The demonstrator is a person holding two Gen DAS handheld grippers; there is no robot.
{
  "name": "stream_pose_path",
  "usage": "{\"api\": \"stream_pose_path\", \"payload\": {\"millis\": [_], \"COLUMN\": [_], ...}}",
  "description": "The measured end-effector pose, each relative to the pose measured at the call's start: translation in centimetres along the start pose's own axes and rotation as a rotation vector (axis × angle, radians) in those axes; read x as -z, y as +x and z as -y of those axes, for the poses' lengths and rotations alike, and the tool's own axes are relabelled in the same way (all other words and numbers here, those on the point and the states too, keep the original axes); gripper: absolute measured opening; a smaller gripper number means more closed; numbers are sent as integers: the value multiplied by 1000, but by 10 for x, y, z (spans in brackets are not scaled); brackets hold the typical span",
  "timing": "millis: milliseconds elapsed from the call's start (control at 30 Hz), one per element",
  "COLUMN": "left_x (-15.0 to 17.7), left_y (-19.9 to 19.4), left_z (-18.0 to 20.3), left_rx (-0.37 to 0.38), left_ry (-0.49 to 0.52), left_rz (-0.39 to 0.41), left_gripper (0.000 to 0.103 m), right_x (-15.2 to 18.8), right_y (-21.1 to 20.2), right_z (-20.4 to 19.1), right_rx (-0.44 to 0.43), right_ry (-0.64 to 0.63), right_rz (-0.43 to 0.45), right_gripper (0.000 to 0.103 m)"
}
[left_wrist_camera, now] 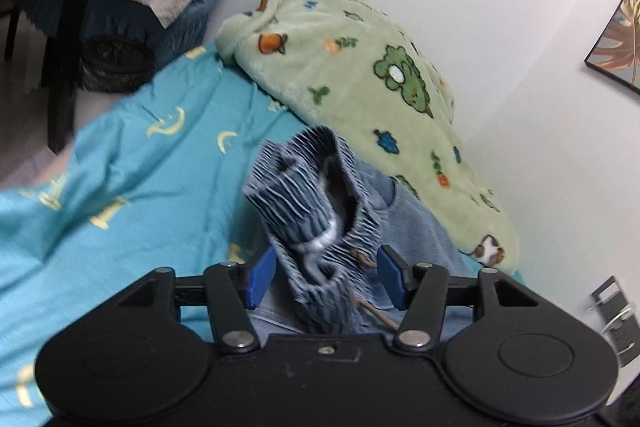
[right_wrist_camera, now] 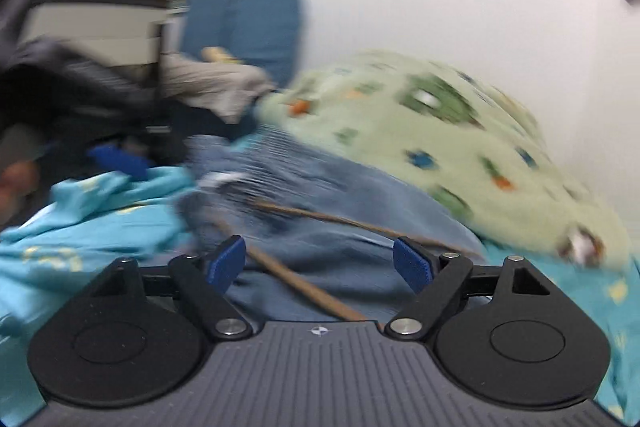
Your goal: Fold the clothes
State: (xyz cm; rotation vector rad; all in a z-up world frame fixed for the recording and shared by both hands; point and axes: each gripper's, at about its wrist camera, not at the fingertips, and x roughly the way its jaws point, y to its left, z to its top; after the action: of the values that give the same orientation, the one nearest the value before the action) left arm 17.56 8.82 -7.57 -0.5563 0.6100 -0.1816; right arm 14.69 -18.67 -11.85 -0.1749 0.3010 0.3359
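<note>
Blue denim pants (left_wrist_camera: pixel 320 203) with a ruffled elastic waistband and a brown drawstring lie on the turquoise bed sheet (left_wrist_camera: pixel 132 163). In the left wrist view the bunched waistband stands up between the blue pads of my left gripper (left_wrist_camera: pixel 326 277); the jaws are apart and not pinching it. In the blurred right wrist view the pants (right_wrist_camera: pixel 320 227) lie in front of my right gripper (right_wrist_camera: pixel 320 263), which is open above them, with the drawstring (right_wrist_camera: pixel 304 291) running between its fingers.
A green fleece blanket (left_wrist_camera: pixel 360 75) with animal prints lies against the white wall behind the pants. A dark blue sofa (left_wrist_camera: pixel 168 15) with a grey cloth stands beyond the bed. A black chair leg (left_wrist_camera: pixel 64 75) is at the left.
</note>
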Motion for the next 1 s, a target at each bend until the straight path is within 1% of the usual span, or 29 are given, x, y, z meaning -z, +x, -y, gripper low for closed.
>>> {"api": "stream_pose_path", "payload": {"millis": [67,100,133,200,267,333,400,467,533,633,733,767,833,867,900,1000], "left_x": [6,8,10,13,13,14,16,21,24,24,25,25,25,25,24,22], "left_y": [6,10,13,20,23,29,36,35,31,38,47,48,49,47,43,26], "left_z": [5,8,11,14,14,15,13,4,-2,5,7,7,8,10,12,20], "left_rx": [12,-1,-18,-57,-65,-100,-155,-182,-157,-138,-123,-119,-123,-126,-124,-92], "left_ry": [4,15,25,33,25,23,40,-11,-56,-34,-33,-32,-19,-16,-17,-30], "left_rz": [-9,-6,-2,22,44,28,-1,6,16,-11,-27,-24,-7,6,21,83], "left_gripper": [53,57,58,58,58,60,58,59,59,58,54,47,38,31,21,15], "right_x": [6,9,12,17,21,28,34,34,33,36,41,44,49,51,51,49], "right_y": [2,5,9,16,19,23,26,25,25,24,23,23,24,24,24,21], "right_z": [16,25,33,50,62,76,81,79,80,83,88,92,99,102,104,107], "right_rx": [54,70,82,107,131,84,52,57,62,66,69,66,53,44,37,28], "right_ry": [47,90,139,236,308,411,473,475,483,515,538,563,617,642,655,669], "right_rz": [8,3,-4,-19,-15,-41,-61,-75,-95,-114,-137,-138,-146,-149,-145,-131], "right_gripper": [82,82,82,81,82,82,82,83,84,84,84,84,85,85,84,83]}}
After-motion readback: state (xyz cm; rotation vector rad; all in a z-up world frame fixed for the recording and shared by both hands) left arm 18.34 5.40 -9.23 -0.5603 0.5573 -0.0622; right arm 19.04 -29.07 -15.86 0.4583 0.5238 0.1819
